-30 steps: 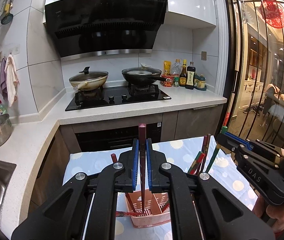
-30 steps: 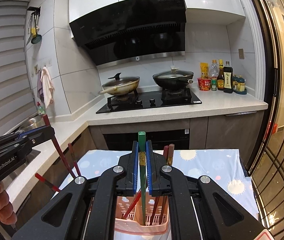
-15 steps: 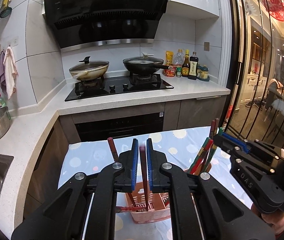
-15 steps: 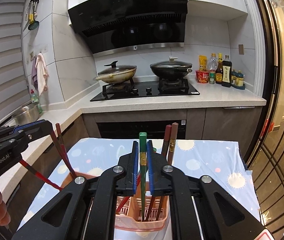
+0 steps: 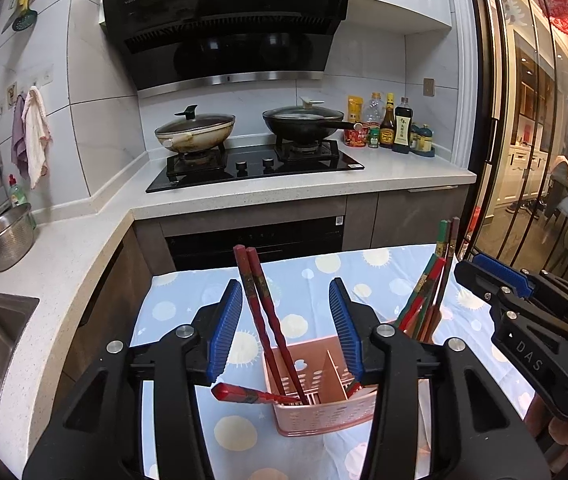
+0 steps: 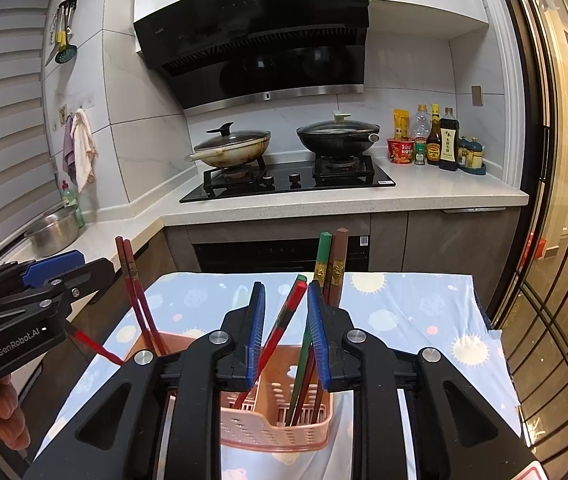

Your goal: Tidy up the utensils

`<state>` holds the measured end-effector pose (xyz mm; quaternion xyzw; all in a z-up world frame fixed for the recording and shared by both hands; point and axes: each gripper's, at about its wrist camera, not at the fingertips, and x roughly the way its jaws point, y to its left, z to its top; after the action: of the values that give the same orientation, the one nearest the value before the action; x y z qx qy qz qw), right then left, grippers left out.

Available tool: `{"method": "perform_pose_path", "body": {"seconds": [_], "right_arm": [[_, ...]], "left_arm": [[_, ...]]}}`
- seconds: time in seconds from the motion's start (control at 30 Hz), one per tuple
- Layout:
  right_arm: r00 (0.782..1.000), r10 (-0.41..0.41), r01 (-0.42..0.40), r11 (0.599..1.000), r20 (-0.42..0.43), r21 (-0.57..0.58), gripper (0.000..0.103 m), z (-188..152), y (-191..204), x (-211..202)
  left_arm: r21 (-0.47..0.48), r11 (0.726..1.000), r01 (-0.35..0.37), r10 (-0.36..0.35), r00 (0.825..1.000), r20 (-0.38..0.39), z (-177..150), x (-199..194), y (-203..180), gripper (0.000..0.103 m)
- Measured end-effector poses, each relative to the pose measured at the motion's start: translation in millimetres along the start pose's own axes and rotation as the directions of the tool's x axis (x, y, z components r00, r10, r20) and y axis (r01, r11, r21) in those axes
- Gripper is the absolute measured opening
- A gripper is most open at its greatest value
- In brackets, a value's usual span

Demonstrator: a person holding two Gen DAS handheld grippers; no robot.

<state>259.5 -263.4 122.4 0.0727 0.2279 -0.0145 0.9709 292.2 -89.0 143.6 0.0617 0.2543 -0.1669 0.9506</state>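
Note:
A pink slotted basket stands on the sun-patterned cloth just below both grippers. My left gripper has its jaws opening; two dark red chopsticks lean in the basket's left compartment between the pads, free of them. Another red chopstick pokes out sideways over the rim. My right gripper is also opening over the basket. The green chopstick stands loose in the right compartment beside a brown one, and a red one leans between the pads.
The cloth-covered table stands in front of a counter with a gas hob and two lidded pans. Sauce bottles stand at the back right, and a steel bowl and sink at the left. A glass door borders the right.
Both grippers sank a little toward the basket and spread their jaws. The dark red chopstick left the left pads and the green one left the right pads; both now stand in the basket.

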Motion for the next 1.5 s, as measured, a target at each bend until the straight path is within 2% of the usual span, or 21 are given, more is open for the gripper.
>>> {"method": "perform_pose_path", "body": {"seconds": [0.13,0.7,0.8,0.97,1.27,1.33,1.4,1.5], "right_arm": [[1.000,-0.002,0.002,1.000,0.002,-0.002,0.027,-3.9,0.3,-5.5],[1.000,0.005,-0.005,1.000,-0.027,0.001,0.027,-35.3,-1.8,-48.8],[0.999,0.010,-0.009,1.000,-0.034,0.008,0.027,-44.8,-1.8,-58.6],[0.999,-0.006,0.006,1.000,-0.043,-0.009,0.027,-65.3,2.1,-76.5],[0.996,-0.019,0.022,0.999,-0.089,0.036,0.027,-105.1,-10.2,-104.5],[0.995,-0.030,0.034,0.999,-0.093,0.042,0.029,-113.3,-13.4,-111.7],[0.995,-0.051,0.055,0.998,-0.087,0.042,0.038,-120.8,-16.1,-120.0],[0.993,-0.088,0.090,0.996,-0.079,0.028,0.041,-128.6,-17.0,-128.7]], "left_arm": [[0.001,1.000,-0.002,0.002,1.000,-0.005,-3.8,-3.8,-1.9,0.046],[0.000,1.000,0.011,-0.011,1.000,0.008,-31.0,-40.7,-8.2,0.046],[0.004,1.000,0.011,-0.011,1.000,0.011,-37.2,-49.4,-9.8,0.050],[0.011,1.000,0.012,-0.012,1.000,0.002,-56.8,-60.1,-13.8,0.056],[-0.008,1.000,0.011,-0.012,0.998,-0.056,-95.1,-70.8,-16.0,0.056],[-0.005,1.000,0.004,-0.004,0.998,-0.064,-102.8,-73.9,-18.0,0.058],[0.007,1.000,-0.014,0.015,0.998,-0.068,-111.0,-77.3,-21.3,0.060],[0.005,1.000,-0.015,0.015,0.997,-0.079,-122.4,-81.6,-24.1,0.065]]}}
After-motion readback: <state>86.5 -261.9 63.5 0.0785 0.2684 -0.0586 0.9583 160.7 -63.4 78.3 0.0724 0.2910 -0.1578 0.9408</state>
